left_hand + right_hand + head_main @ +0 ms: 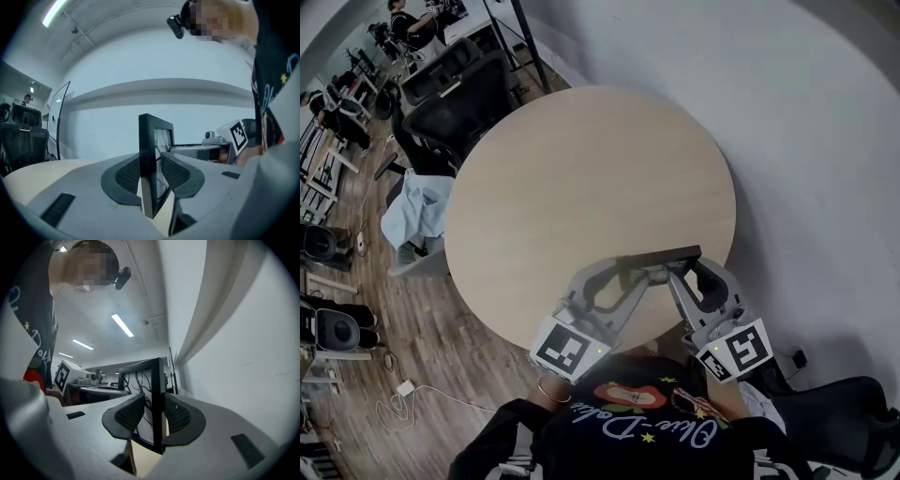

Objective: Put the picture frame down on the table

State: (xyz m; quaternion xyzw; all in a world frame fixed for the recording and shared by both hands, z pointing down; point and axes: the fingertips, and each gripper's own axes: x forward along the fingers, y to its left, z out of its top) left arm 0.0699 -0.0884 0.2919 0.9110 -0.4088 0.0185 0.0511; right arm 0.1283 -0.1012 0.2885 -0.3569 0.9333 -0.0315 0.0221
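A black picture frame (662, 256) stands upright on edge over the near part of the round wooden table (581, 178). My left gripper (628, 272) is shut on the frame's left end and my right gripper (684, 269) on its right end. In the left gripper view the frame (149, 154) runs between the two dark pads (127, 176), its glass facing right. The right gripper view shows the frame (157, 390) clamped between the pads (178, 416), with a branch drawing on its face. Whether its bottom edge touches the table I cannot tell.
Black office chairs (455, 98) stand at the table's far left, one with a pale cloth (412, 211) over it. A white wall curves round the right side. Another dark chair (853, 422) is at the near right. Cables (403, 394) lie on the wooden floor.
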